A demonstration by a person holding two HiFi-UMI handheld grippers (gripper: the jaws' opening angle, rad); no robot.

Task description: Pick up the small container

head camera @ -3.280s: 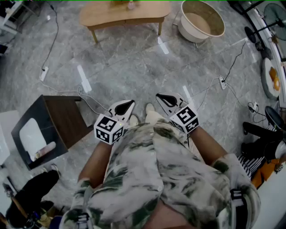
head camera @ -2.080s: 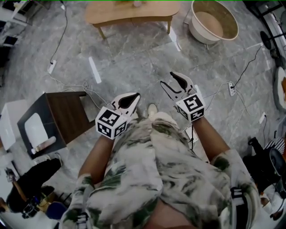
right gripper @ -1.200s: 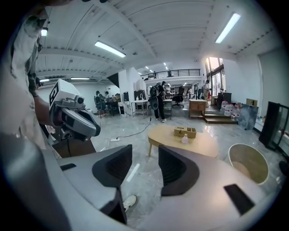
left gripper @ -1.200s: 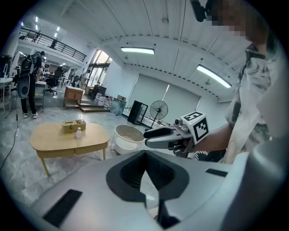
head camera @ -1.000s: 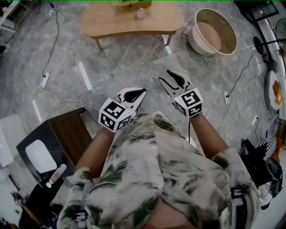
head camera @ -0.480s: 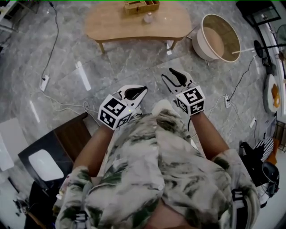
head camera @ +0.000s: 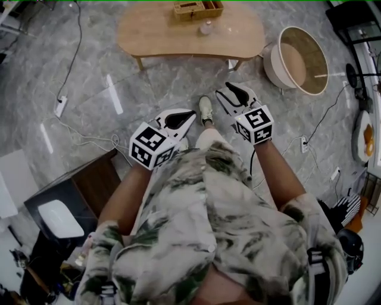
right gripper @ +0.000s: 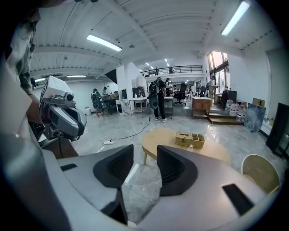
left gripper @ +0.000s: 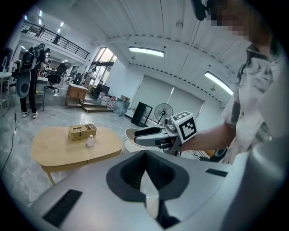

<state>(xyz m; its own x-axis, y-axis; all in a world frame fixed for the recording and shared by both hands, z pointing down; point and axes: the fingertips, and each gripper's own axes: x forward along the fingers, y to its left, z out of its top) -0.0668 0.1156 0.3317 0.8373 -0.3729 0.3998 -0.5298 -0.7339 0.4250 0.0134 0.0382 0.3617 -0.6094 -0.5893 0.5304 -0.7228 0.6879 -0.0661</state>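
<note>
Floor (head camera: 178, 83) of grey marble fills the head view, cables trailing over it to a power strip (head camera: 59, 106) at the left. Far off stands the wooden surface (head camera: 161, 36), a low rounded one, and well to its right a big round tub (head camera: 297, 59), cream outside and tan inside. Near left there's a dark side table (head camera: 89, 190) with a white pad lying on it. Now the tools, both held out over the floor, well short of the surface. The left hand-held gripper (head camera: 191, 113) has its jaws pressed together at the tips, nothing caught between them. The right hand-held gripper (head camera: 225, 90) sits a little farther out. Its jaws have just eased inward a touch, yet they stand spread, only bare floor showing through the gap. A pale shoe (head camera: 205, 110) pokes out between the two tools. On the far edge of the surface sits a woven basket (head camera: 198, 9), and just on its near side, slightly right, stands the small container (head camera: 206, 27): pale, upright, untouched, well apart from both tools.
</note>
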